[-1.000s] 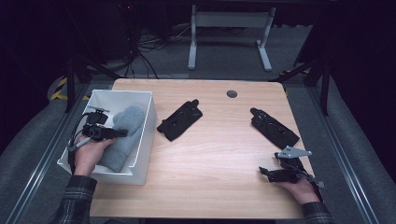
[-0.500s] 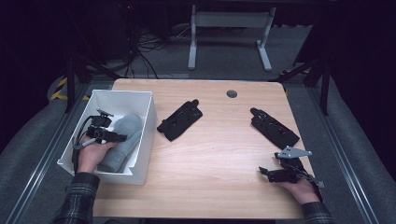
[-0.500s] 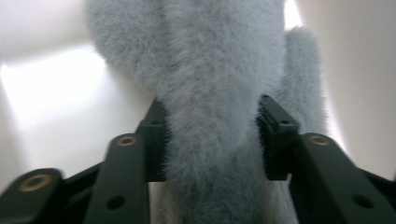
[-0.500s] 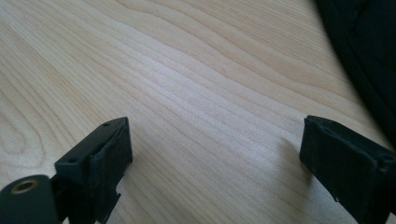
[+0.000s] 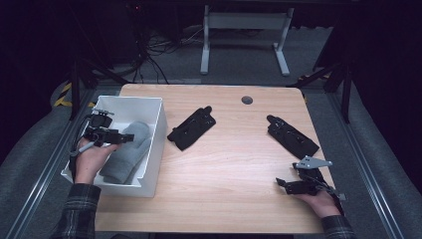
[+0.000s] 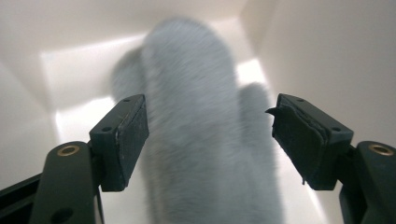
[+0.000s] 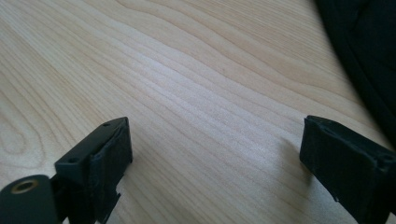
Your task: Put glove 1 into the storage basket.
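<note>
A grey fuzzy mitten [image 5: 127, 152] lies lengthwise inside the white bin [image 5: 158, 130] at the table's left. My left gripper [image 5: 124, 135] hovers just over it, and its jaws have just been opening. In the left gripper view the mitten [image 6: 196, 84] lies blurred below and between the spread pads [image 6: 128, 135], which do not press on it. My left gripper [image 6: 210, 140] is open. At the front right my right gripper [image 5: 281, 183] rests on the wooden table, and the right gripper view shows it open [image 7: 215, 158] over bare wood.
Two black glove-like pieces lie on the table, one at the middle [image 5: 191, 128] and one at the right [image 5: 292, 137], just beyond my right gripper. Its dark edge [image 7: 369, 56] shows in the right gripper view. The bin's walls [image 6: 327, 46] rise close around my left gripper.
My left gripper's jaws have spread apart and let go of the grey mitten, which has settled into the bin. The left hand has lifted slightly. The right gripper has stayed still.
</note>
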A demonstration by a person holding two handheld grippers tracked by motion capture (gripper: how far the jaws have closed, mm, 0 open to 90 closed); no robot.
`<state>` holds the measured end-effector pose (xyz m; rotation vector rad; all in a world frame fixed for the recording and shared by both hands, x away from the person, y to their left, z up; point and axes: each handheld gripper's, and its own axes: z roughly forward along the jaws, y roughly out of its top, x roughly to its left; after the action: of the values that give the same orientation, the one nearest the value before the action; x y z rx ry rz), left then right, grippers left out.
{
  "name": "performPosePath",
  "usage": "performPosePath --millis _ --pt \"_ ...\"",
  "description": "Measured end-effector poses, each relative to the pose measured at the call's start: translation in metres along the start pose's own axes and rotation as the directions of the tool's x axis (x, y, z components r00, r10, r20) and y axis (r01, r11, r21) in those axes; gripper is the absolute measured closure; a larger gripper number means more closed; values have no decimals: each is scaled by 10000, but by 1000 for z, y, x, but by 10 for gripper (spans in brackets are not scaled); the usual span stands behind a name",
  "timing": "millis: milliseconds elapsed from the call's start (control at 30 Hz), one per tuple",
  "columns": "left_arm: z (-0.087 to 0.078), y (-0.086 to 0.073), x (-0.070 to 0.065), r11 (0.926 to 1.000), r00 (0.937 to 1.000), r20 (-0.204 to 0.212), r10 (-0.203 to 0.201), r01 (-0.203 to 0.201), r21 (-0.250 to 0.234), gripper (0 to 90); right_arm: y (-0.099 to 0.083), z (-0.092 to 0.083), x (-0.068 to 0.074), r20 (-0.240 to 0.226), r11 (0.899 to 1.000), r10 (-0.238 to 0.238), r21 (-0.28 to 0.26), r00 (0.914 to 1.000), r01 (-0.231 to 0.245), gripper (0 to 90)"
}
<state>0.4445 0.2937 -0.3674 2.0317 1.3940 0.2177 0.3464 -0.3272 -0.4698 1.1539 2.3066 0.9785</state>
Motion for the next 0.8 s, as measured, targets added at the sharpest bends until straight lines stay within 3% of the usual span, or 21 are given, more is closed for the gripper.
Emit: performPosePath --millis 167,267,400,433,567,800 --pt "-15 11 -20 9978 9974 511 498 -475 -463 256 0 0 0 1 10000 -6 -3 10000 6 97" --pt "-22 18 -34 9947 9931 857 805 -745 -711 252 0 0 0 2 10000 -2 0 10000 2 97" --pt "-29 29 -61 9863 9826 1244 1378 -1247 -1079 246 0 0 0 1 10000 2 1 10000 -2 97" --pt "-29 29 -61 9863 9826 1244 1378 -1247 -1079 245 0 0 0 1 10000 2 1 10000 -2 97" --pt "-32 37 -85 9763 9678 1613 1932 -1734 -1293 234 0 0 0 1 10000 1 1 10000 -1 97" --pt "-29 43 -118 9619 9430 2128 2557 -2262 -1534 229 0 0 0 1 10000 -1 0 10000 1 97"
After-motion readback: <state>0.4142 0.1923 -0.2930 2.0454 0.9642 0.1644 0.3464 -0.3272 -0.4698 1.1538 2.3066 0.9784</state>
